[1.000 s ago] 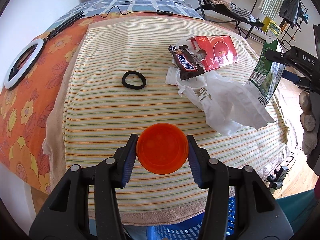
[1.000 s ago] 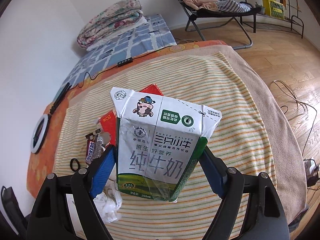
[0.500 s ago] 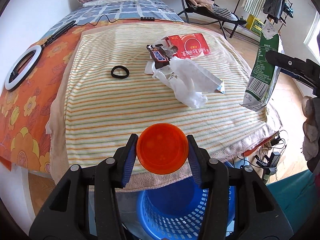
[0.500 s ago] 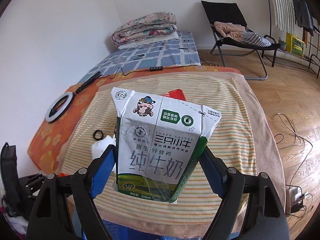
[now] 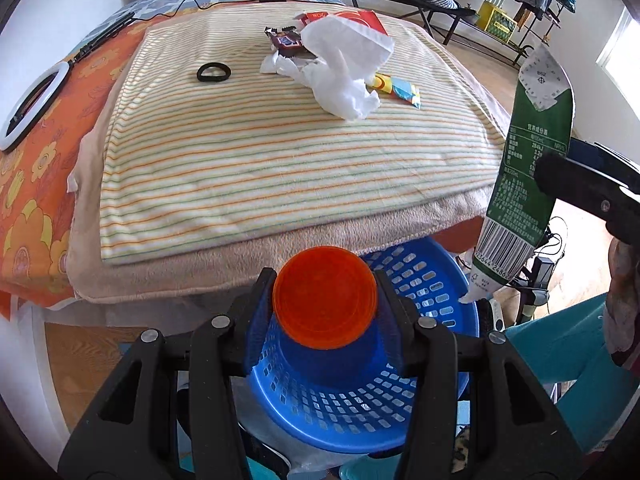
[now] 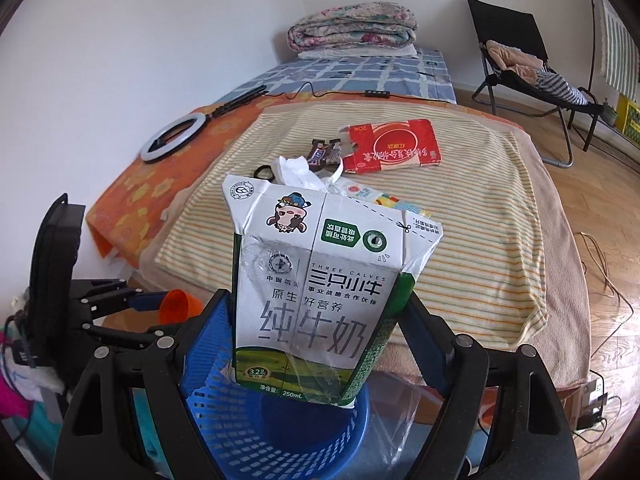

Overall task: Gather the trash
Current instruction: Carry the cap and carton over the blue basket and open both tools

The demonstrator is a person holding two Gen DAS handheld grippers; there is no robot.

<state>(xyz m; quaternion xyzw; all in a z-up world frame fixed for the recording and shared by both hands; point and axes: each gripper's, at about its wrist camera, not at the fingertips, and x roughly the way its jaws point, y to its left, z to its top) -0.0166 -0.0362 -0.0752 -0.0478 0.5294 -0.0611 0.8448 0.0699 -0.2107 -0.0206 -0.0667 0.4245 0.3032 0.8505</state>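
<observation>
Bed with striped blanket [image 5: 280,152] fills the far half of both views. Trash left on it, far side: red flattened box [image 6: 394,150], white crumpled plastic bag [image 5: 344,64], candy bar wrapper [image 5: 286,42], small colourful wrapper [image 5: 400,87]. A black hair tie [image 5: 213,72] lies left of the pile; a ring light [image 6: 173,139] sits on the orange sheet, far left.

Blue basket [image 5: 420,408] stands on the floor just off the bed's near edge, below both grippers.

Left gripper [image 5: 325,300]: jaws clamped on an orange cup [image 5: 325,298], base toward the camera, long axis running along the fingers. In the left wrist view the cup overlaps the basket's opening, so it appears to hang over it, height above the rim unclear.

Right gripper [image 6: 320,328]: jaws clamped on the sides of a milk carton [image 6: 320,280], long axis upright, slightly tilted. Its bottom edge overlaps the basket's interior in the right wrist view; in the left wrist view it hangs near the right rim.

Judgement: both items lie straight above the basket, so the drop is downward for each. Neither arm is clearly nearer. Carton sits closer to the rim; releasing there risks it catching the edge.
</observation>
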